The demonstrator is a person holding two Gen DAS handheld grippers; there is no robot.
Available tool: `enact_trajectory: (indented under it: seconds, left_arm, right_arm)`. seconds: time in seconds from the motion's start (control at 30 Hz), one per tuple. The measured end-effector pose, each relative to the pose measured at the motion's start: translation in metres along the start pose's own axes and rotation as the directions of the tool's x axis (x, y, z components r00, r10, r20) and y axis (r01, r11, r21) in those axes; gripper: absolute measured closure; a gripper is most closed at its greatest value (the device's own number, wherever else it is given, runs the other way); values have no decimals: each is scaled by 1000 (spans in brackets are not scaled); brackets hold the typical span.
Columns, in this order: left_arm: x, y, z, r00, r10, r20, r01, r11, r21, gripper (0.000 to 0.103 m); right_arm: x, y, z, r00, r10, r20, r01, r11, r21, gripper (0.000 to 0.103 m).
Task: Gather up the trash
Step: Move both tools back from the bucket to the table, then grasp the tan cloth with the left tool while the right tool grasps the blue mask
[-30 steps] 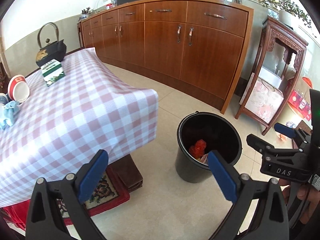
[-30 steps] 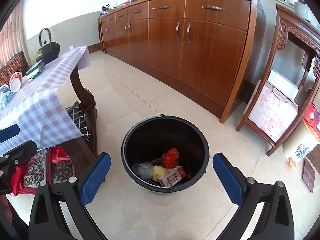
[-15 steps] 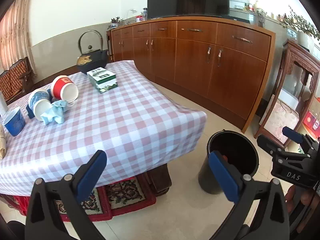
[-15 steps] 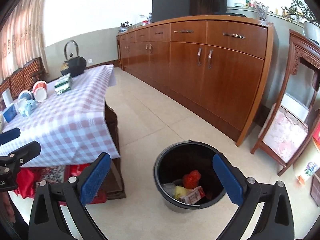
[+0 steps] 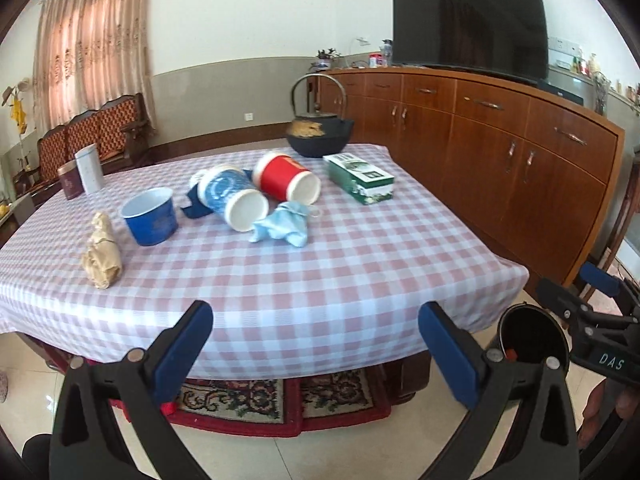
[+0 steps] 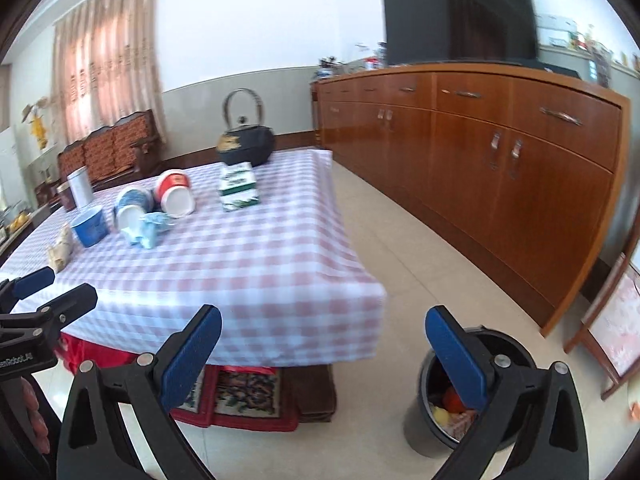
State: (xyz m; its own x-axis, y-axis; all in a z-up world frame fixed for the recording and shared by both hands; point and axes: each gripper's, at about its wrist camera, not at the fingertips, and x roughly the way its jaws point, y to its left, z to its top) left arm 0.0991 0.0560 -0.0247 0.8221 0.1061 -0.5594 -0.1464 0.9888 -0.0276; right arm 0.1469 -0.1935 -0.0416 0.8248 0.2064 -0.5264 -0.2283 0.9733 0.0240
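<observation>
On the checked tablecloth (image 5: 320,264) lie a crumpled brown paper wad (image 5: 101,254), an upright blue paper cup (image 5: 151,216), a tipped blue cup (image 5: 232,196), a tipped red cup (image 5: 287,178) and a crumpled light-blue mask (image 5: 284,226). The black trash bin (image 6: 472,396) stands on the floor right of the table and holds several scraps; it also shows in the left wrist view (image 5: 528,340). My left gripper (image 5: 316,352) is open and empty before the table's near edge. My right gripper (image 6: 324,356) is open and empty, above the floor beside the bin.
A black iron kettle (image 5: 319,136), a green and white box (image 5: 358,178) and two tins (image 5: 82,172) stand on the table. A long wooden sideboard (image 6: 500,152) runs along the right wall. Rugs (image 5: 280,400) lie under the table. Chairs (image 5: 96,132) stand behind it.
Both grippers have swung up and left, away from the bin and toward the table. The table's trash items have come into view. Both stay open and empty.
</observation>
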Motion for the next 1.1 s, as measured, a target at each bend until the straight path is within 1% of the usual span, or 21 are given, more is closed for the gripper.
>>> enact_trajectory:
  seconds: [0.03, 0.17, 0.3, 0.47, 0.7, 0.8, 0.9, 0.93, 0.97, 1.1]
  left_arm:
    - [1, 10, 1, 1000, 26, -2, -26, 1000, -12, 0]
    - [3, 50, 2, 996, 91, -22, -93, 993, -78, 0]
    - [5, 81, 1, 985, 172, -30, -174, 979, -107, 0]
    - [8, 115, 3, 973, 227, -29, -229, 963, -145, 0]
    - [22, 151, 11, 960, 277, -42, -280, 947, -160, 0]
    - [31, 166, 18, 958, 281, -50, -285, 943, -173, 0]
    - [42, 176, 23, 957, 284, -62, -290, 942, -169, 0]
    - [46, 178, 24, 958, 277, -66, -285, 943, -170, 0]
    - [50, 180, 25, 960, 271, -69, -279, 945, -171, 0]
    - [65, 189, 28, 962, 260, -85, -271, 948, -167, 0]
  right_arm:
    - [2, 9, 2, 1000, 14, 2, -14, 1000, -13, 0]
    - [14, 48, 14, 996, 87, -4, -87, 995, -54, 0]
    - [26, 88, 26, 990, 143, -6, -143, 984, -103, 0]
    - [39, 126, 37, 981, 193, -14, -193, 970, -150, 0]
    - [61, 170, 46, 974, 224, -38, -227, 953, -199, 0]
    - [73, 187, 52, 973, 224, -57, -232, 947, -225, 0]
    - [86, 200, 57, 973, 219, -74, -231, 944, -237, 5]
    - [91, 204, 59, 973, 216, -83, -230, 944, -237, 9]
    - [96, 206, 61, 972, 215, -90, -231, 944, -236, 11]
    - [113, 213, 67, 972, 205, -115, -227, 946, -233, 13]
